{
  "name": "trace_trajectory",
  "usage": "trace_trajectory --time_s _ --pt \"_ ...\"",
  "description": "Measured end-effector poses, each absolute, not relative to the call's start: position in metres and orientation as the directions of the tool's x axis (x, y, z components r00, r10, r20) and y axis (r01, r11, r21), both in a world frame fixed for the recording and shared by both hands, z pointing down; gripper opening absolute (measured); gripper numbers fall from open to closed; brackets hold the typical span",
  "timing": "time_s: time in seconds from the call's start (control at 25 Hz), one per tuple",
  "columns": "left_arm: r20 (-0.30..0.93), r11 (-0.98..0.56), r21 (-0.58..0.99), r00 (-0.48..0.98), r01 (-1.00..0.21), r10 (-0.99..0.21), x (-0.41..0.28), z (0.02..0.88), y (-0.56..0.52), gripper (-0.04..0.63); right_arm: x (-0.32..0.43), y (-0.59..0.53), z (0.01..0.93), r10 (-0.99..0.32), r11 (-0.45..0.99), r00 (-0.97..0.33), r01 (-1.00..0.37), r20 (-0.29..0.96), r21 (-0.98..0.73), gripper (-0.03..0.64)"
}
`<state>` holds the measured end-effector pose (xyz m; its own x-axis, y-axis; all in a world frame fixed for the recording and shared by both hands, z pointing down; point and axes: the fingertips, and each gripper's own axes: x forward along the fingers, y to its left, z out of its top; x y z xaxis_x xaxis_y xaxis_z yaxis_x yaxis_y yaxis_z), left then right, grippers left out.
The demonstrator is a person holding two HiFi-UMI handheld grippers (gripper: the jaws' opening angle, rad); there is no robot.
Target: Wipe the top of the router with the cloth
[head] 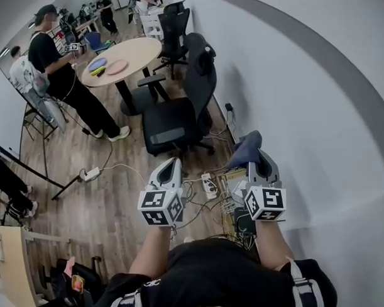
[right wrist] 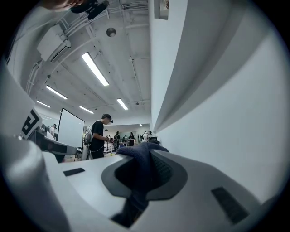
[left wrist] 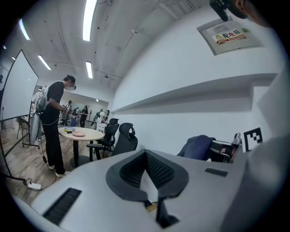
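My right gripper (head: 258, 159) is shut on a dark blue cloth (head: 245, 150), held up close to the white wall. The cloth (right wrist: 138, 158) fills the gap between the right gripper's (right wrist: 145, 156) jaws and bulges past their tips. It also shows as a blue bundle (left wrist: 198, 147) in the left gripper view. My left gripper (head: 173, 163) hangs beside it, to the left, with its jaws (left wrist: 146, 154) closed and nothing in them. Below the grippers, a tangle of cables and a pale box (head: 234, 182) lie on the floor by the wall. I cannot pick out the router for certain.
A black office chair (head: 181, 111) stands just beyond the grippers. Behind it is a round table (head: 123, 59) with a person (head: 63, 69) standing at it. Power strips (head: 208, 185) (head: 90, 173) and cords lie on the wooden floor. The wall (head: 306, 122) runs along the right.
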<state>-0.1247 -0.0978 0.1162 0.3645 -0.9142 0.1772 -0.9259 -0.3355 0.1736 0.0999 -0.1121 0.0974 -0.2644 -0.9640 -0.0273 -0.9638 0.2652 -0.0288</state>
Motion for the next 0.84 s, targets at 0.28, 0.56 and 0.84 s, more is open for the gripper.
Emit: trace_trajectory --time_s 0.28,0.56,0.84 --pt "0.168 -0.304 0.166 0.33 -0.938 -0.929 -0.143 0.117 -0.096 0.0 0.078 -0.121 0.096 -0.954 0.299 -0.299 -0.954 -0.026 -0.02 0.017" --pt "0.165 -0.33 0.171 0.357 -0.928 -0.919 -0.142 0.119 -0.098 0.0 0.074 -0.127 0.094 -0.953 0.301 -0.301 -0.953 -0.023 -0.019 0.017" --pt "0.156 -0.339 0.173 0.365 -0.925 -0.918 -0.142 0.116 -0.109 0.0 0.067 -0.138 0.091 -0.944 0.328 -0.327 -0.945 -0.032 -0.017 0.017"
